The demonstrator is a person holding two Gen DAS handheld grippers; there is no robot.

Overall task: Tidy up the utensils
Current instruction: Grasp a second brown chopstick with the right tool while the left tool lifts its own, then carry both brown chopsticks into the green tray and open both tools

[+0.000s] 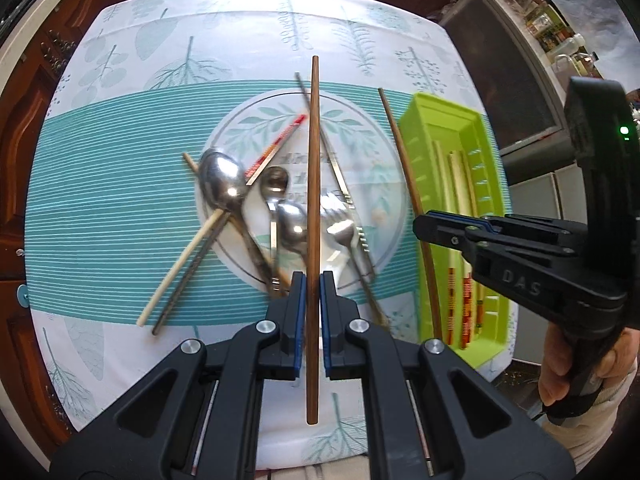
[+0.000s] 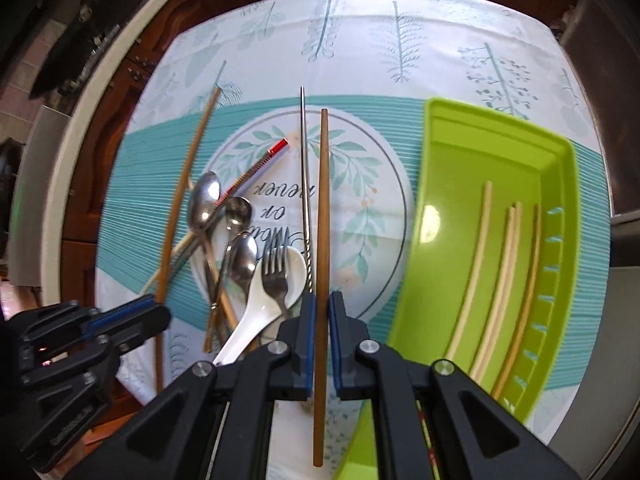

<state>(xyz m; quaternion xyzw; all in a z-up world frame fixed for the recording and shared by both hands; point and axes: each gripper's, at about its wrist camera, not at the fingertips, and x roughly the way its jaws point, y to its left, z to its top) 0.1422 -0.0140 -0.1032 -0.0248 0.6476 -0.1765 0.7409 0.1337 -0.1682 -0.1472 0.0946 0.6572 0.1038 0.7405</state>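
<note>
My left gripper [image 1: 313, 286] is shut on a brown wooden chopstick [image 1: 314, 184] and holds it above a pile of utensils: metal spoons [image 1: 222, 184], a fork [image 1: 340, 228], a white ceramic spoon [image 2: 256, 312] and a red-tipped chopstick [image 1: 276, 148]. My right gripper [image 2: 321, 308] is shut on a second brown chopstick [image 2: 323, 216], also above the pile. The green tray [image 2: 444, 216] lies to the right with several pale chopsticks [image 2: 500, 272] in it. Each gripper shows in the other's view: the right [image 1: 424, 226], the left [image 2: 160, 316].
The utensils lie on a white and teal leaf-print tablecloth [image 2: 360, 40]. A thin metal chopstick [image 2: 305, 184] lies beside the held one. A cream chopstick and a grey one [image 1: 176, 276] stick out of the pile at the left. Dark wooden cabinets [image 1: 24, 140] stand behind the table.
</note>
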